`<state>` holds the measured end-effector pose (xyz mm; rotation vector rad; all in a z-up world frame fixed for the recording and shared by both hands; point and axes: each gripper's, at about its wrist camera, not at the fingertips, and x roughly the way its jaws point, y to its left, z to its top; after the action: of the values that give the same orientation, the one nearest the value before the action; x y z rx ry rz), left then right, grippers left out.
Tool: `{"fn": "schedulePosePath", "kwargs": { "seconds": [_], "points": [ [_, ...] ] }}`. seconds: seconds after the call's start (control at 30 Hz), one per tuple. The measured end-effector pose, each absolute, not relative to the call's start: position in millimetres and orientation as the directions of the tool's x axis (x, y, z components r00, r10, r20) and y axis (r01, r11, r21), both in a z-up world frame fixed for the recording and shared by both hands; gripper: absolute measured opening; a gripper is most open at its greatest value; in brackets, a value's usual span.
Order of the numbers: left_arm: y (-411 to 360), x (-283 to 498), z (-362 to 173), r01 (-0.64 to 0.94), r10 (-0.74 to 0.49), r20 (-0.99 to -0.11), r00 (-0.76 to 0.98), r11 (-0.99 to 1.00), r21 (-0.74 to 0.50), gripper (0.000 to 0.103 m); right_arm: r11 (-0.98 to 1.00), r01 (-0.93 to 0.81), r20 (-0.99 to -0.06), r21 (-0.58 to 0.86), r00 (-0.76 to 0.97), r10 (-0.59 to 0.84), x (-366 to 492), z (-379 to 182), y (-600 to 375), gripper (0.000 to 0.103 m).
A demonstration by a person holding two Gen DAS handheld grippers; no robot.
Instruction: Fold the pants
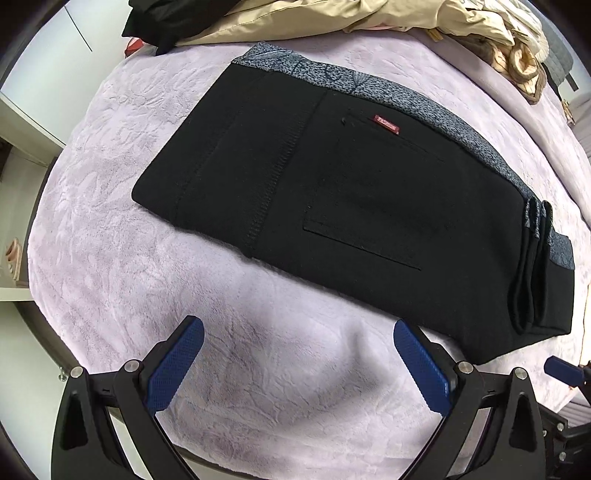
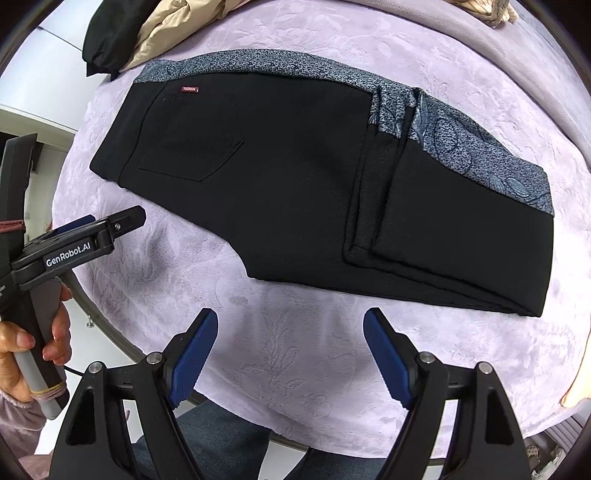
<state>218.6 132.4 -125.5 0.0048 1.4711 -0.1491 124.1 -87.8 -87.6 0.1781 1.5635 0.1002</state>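
Black pants point(image 1: 351, 199) with a grey patterned side strip lie folded flat on the lilac blanket point(image 1: 258, 369); they also show in the right wrist view point(image 2: 295, 184). A back pocket with a small red label point(image 1: 386, 124) faces up. The leg ends are folded over at the right side point(image 2: 384, 206). My left gripper point(image 1: 299, 332) is open and empty, above the blanket just in front of the pants' near edge. My right gripper point(image 2: 291, 325) is open and empty, also in front of the pants. The left gripper also shows at the left of the right wrist view point(image 2: 107, 229).
A pile of beige and black clothes point(image 1: 332, 18) lies at the far edge of the bed. The blanket's front edge point(image 2: 258, 435) runs just below the grippers. White furniture point(image 1: 22, 122) stands to the left.
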Motion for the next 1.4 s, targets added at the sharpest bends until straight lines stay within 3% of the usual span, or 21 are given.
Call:
{"fn": "schedulePosePath", "kwargs": {
  "seconds": [0.6, 0.77, 0.9, 1.03, 1.23, 1.4],
  "points": [
    [177, 283, -143, 0.004, -0.138, -0.984, 0.111, 0.99, -0.139, 0.103, 0.98, 0.086, -0.983, 0.181, -0.011, 0.183, 111, -96, -98, 0.084],
    [213, 307, -149, -0.057, -0.261, -0.951, 0.163, 0.96, -0.274, 0.103, 0.971, 0.103, -0.976, 0.215, -0.013, 0.217, 111, -97, -102, 0.084],
    [250, 319, -167, -0.128, -0.462, -0.869, 0.176, 0.865, -0.485, 0.103, 0.967, 0.11, -0.973, 0.229, -0.016, 0.232, 111, -101, -102, 0.084],
    [259, 316, -175, -0.166, -0.542, -0.815, 0.205, 0.801, -0.575, 0.103, 0.964, 0.121, -0.97, 0.238, -0.029, 0.243, 110, -110, -102, 0.084],
    [250, 324, -170, -0.183, -0.572, -0.782, 0.247, 0.765, -0.618, 0.103, 0.959, 0.126, -0.964, 0.253, -0.05, 0.261, 109, -118, -101, 0.084],
    [227, 313, -153, -0.129, -0.507, -0.811, 0.293, 0.819, -0.559, 0.103, 0.953, 0.128, -0.961, 0.274, -0.012, 0.278, 113, -111, -102, 0.084]
  ]
}}
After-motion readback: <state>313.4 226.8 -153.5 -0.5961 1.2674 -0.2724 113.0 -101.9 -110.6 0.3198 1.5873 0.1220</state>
